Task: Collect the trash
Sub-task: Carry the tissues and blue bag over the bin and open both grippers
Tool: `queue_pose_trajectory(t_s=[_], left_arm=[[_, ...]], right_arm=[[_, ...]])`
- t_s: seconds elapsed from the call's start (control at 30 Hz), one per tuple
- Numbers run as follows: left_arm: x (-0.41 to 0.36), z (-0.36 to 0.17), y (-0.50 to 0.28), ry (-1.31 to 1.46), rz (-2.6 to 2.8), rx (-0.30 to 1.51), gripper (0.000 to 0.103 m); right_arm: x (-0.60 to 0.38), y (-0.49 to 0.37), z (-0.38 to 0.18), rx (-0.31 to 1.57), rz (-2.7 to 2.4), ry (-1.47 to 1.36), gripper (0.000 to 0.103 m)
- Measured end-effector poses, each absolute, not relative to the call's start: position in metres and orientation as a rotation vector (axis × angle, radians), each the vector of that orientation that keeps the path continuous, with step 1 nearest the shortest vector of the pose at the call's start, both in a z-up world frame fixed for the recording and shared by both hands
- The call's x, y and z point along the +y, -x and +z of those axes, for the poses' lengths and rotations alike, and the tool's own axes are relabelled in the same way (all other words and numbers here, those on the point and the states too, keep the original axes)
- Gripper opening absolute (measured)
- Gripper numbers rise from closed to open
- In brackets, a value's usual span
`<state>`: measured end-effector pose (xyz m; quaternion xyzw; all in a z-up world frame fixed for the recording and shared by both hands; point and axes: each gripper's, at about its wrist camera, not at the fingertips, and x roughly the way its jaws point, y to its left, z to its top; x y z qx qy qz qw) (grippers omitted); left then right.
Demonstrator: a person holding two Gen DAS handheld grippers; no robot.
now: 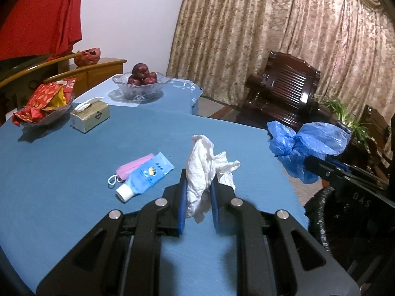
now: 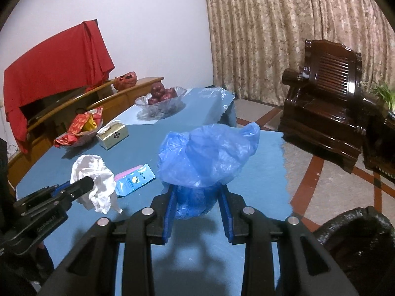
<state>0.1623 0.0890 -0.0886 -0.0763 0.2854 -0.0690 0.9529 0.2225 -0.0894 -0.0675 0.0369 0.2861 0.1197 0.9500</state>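
Observation:
My left gripper (image 1: pixel 199 183) is shut on a crumpled white tissue (image 1: pixel 201 170) and holds it above the blue table (image 1: pixel 74 172). In the right wrist view the same tissue (image 2: pixel 92 176) hangs from the left gripper (image 2: pixel 92 185) at the lower left. A crumpled blue plastic bag (image 2: pixel 207 157) is clamped in my right gripper (image 2: pixel 198 191), lifted over the table's right side. The left wrist view shows that blue bag (image 1: pixel 306 145) at the right, past the table edge. A bin lined with a black bag (image 2: pixel 358 241) stands on the floor at the lower right, its rim (image 1: pixel 318 212) beside the table.
On the table lie a blue tube (image 1: pixel 145 176) and a pink tassel (image 1: pixel 134 166), a tissue box (image 1: pixel 90 116), a glass bowl of red packets (image 1: pixel 43 106) and a glass bowl of apples (image 1: pixel 140 82). A dark wooden armchair (image 2: pixel 325 93) stands by the curtain.

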Motion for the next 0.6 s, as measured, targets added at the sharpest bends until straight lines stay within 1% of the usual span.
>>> queue_pose_trajectory(t_s=[0.6], left_arm=[[0.041,-0.067,-0.132,0.105,-0.236,0.559,0.016]], right_arm=[[-0.132,-0.168,-0.053,0.556,0.176,-0.068,0.032]])
